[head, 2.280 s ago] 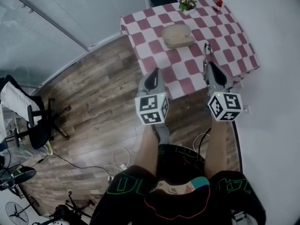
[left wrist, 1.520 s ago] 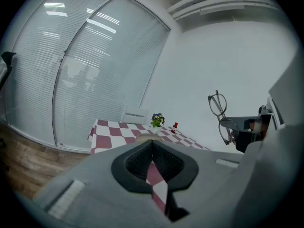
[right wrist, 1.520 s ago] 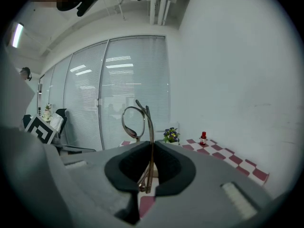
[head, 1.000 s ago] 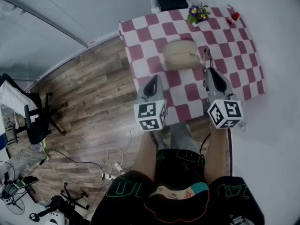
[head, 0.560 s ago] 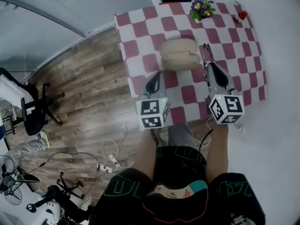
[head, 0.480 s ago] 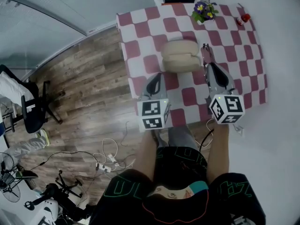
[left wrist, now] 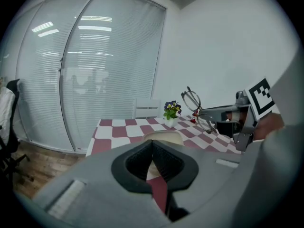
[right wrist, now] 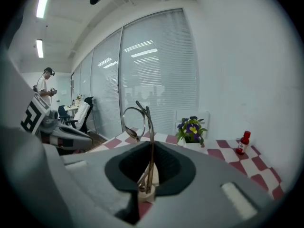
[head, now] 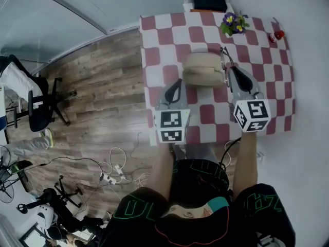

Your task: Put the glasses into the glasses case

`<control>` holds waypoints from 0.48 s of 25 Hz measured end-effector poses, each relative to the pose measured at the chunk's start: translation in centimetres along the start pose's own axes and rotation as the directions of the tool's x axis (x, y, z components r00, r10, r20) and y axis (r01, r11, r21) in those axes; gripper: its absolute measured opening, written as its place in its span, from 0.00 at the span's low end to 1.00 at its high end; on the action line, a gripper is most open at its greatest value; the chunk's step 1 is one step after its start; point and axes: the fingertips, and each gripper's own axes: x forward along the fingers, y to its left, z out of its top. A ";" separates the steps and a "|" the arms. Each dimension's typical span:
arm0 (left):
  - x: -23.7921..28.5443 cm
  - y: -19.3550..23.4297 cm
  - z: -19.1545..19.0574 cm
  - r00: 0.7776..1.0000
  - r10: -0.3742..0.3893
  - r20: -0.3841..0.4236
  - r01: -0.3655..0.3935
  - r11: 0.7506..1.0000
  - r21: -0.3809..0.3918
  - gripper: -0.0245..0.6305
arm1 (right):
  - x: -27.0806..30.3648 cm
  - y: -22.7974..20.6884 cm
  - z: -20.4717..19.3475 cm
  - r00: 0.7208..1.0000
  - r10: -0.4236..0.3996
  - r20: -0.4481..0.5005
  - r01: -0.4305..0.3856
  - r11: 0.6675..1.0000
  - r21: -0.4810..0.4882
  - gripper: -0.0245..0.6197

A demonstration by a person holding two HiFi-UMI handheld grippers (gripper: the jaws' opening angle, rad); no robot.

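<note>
A beige glasses case [head: 202, 69] lies on the red-and-white checked table [head: 164, 40], and two rounded halves of it show. My right gripper [head: 225, 66] is shut on thin metal-framed glasses [right wrist: 139, 122], which stand upright out of its jaws just right of the case. The glasses [head: 222, 54] also show as a thin frame in the head view. My left gripper [head: 177, 84] hovers at the case's near-left corner, its jaws pressed together on nothing. In the left gripper view the case [left wrist: 164, 136] lies just beyond the jaws, with the glasses [left wrist: 192, 100] up to its right.
A small pot of purple and yellow flowers [head: 234, 22] and a little red bottle [head: 278, 35] stand at the table's far right. A black box [head: 208, 1] sits behind the table. Wooden floor with cables [head: 115, 171] and an office chair [head: 36, 107] lie to the left.
The table and case have drawn closer under both grippers. Both grippers now hang over the table beside the case, the right one still holding the glasses.
</note>
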 end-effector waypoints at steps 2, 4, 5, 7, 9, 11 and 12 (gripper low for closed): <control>-0.4 0.3 0.3 1.000 0.019 -0.002 -0.019 1.000 0.009 0.05 | 0.6 -0.1 -0.1 0.999 0.035 -0.011 -0.035 0.999 -0.039 0.08; -1.0 1.1 0.4 0.999 0.042 -0.009 -0.042 0.999 0.013 0.05 | 1.3 0.2 -0.2 0.997 0.073 -0.026 -0.075 0.994 -0.085 0.08; -1.3 1.4 0.4 0.999 0.051 -0.012 -0.051 0.999 0.015 0.05 | 1.6 0.5 -0.4 0.995 0.091 -0.037 -0.095 0.990 -0.107 0.08; -1.4 1.9 0.3 0.998 0.062 -0.014 -0.062 0.998 0.010 0.05 | 2.2 1.0 -0.8 0.991 0.119 -0.062 -0.127 0.982 -0.143 0.08; -1.1 2.3 0.1 0.998 0.062 -0.017 -0.062 0.998 -0.001 0.05 | 2.9 1.4 -1.2 0.986 0.142 -0.091 -0.157 0.972 -0.174 0.08; -0.6 2.8 -0.5 0.998 0.062 -0.029 -0.063 0.998 -0.010 0.05 | 3.5 2.0 -1.6 0.978 0.167 -0.126 -0.190 0.960 -0.205 0.08; -0.3 3.1 -0.9 0.997 0.066 -0.039 -0.066 0.998 -0.017 0.05 | 3.7 2.2 -1.7 0.975 0.175 -0.140 -0.203 0.954 -0.222 0.08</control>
